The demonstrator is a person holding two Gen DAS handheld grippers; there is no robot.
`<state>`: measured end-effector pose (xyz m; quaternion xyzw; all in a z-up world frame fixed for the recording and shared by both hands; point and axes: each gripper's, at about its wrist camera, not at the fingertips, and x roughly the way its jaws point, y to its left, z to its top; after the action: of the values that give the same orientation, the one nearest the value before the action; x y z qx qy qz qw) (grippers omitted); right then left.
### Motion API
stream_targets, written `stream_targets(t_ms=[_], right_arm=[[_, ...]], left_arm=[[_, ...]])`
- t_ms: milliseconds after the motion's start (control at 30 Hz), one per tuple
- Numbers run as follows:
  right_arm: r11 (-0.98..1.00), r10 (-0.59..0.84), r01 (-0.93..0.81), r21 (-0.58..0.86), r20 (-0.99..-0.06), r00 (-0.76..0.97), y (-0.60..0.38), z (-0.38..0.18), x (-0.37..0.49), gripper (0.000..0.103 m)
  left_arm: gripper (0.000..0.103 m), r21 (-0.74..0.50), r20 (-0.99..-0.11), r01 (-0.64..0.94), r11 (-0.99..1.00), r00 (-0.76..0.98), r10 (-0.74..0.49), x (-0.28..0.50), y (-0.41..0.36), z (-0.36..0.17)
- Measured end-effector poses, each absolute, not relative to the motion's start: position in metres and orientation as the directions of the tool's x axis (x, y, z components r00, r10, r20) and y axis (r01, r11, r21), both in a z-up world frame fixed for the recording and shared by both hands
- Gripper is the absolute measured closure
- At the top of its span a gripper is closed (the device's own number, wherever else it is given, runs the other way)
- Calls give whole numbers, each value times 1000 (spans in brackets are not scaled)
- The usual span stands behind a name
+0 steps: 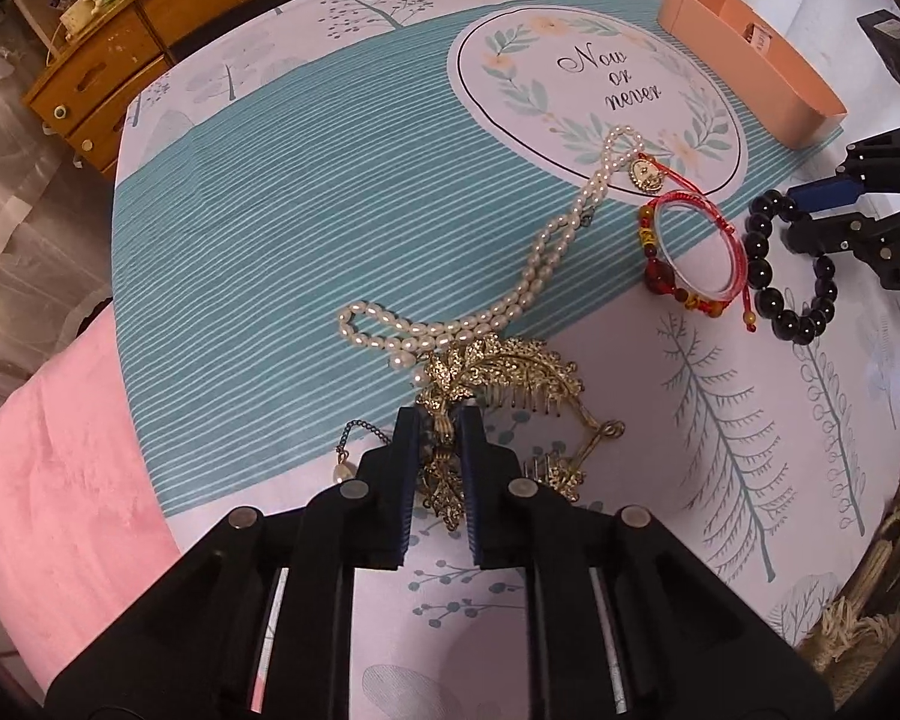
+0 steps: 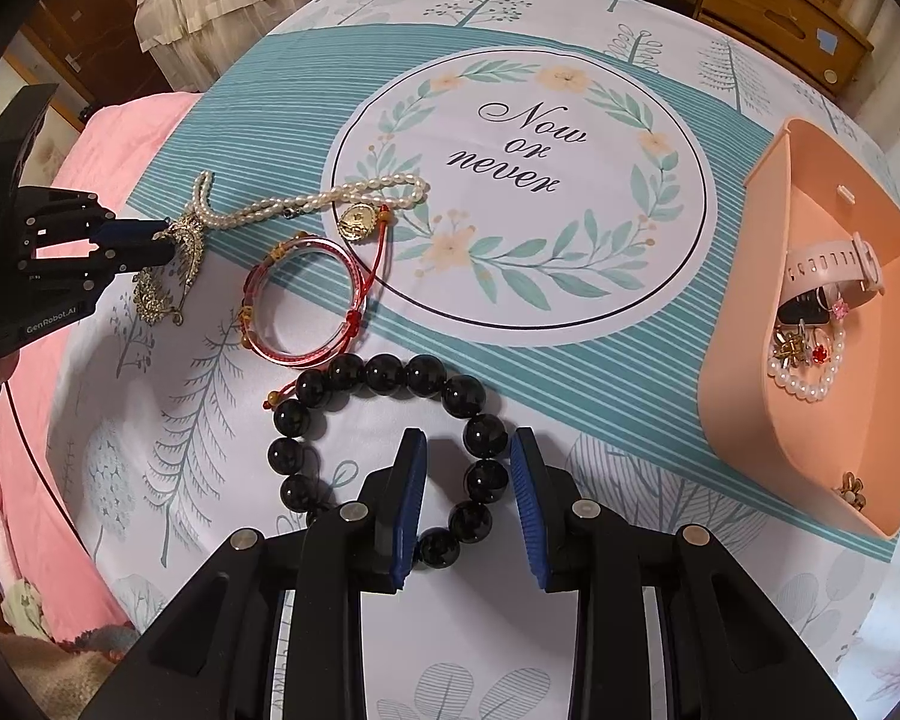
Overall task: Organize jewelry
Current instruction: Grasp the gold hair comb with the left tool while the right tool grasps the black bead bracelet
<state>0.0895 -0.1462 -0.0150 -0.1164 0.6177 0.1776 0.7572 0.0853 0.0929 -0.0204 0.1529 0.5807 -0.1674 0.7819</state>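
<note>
My left gripper (image 1: 439,417) is shut on a gold filigree hair comb (image 1: 504,372), also in the right wrist view (image 2: 177,258), which lies on the cloth. My right gripper (image 2: 468,447) is open, its fingers on either side of one strand of a black bead bracelet (image 2: 384,375), also in the left wrist view (image 1: 768,276). A pearl necklace (image 1: 510,300) and a red cord bracelet (image 1: 690,246) with a gold pendant (image 1: 647,174) lie between them. The peach tray (image 2: 750,396) at the right holds a pink watch (image 2: 834,276) and small jewelry.
A printed tablecloth with a round "Now or never" motif (image 2: 519,147) covers the table. A pink blanket (image 1: 60,450) hangs at the left edge. Wooden drawers (image 1: 108,60) stand behind the table.
</note>
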Motion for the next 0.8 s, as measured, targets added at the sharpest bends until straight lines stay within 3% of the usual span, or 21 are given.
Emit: stream_targets(t_ms=[67,133,267,367,400,433,500,600,800], right_arm=[[910,121,-413,39,-977,175,-148,-15,90,74],[911,119,-412,36,-977,176,-145,-14,89,74],[911,121,-410,37,-976,179,-147,-14,90,74],[913,121,-407,39,-976,179,-146,-14,89,74],[914,123,-405,41,-976,179,-145,-14,89,74],[914,125,-403,44,-976,177,-146,-14,89,74],[916,136,-397,58,-976,171,-147,-14,89,74],[921,146,-383,73,-975,166,-151,-12,89,89],[923,195,-371,103,-956,218,-157,7,80,89]], left_arm=[[83,61,-963,435,898,262,-61,85,92,-20],[67,54,-967,432,900,248,-61,86,92,-20],[63,-9,-967,406,914,230,-112,87,99,-22],[66,-36,-965,383,923,227,-132,88,102,-23],[76,-42,-963,382,923,229,-139,87,101,-22],[92,-44,-964,376,926,229,-138,86,102,-21],[93,-74,-965,334,940,215,-152,87,106,-21],[95,-74,-964,290,954,223,-143,84,107,-20],[96,-69,-957,239,969,258,-132,67,102,-5]])
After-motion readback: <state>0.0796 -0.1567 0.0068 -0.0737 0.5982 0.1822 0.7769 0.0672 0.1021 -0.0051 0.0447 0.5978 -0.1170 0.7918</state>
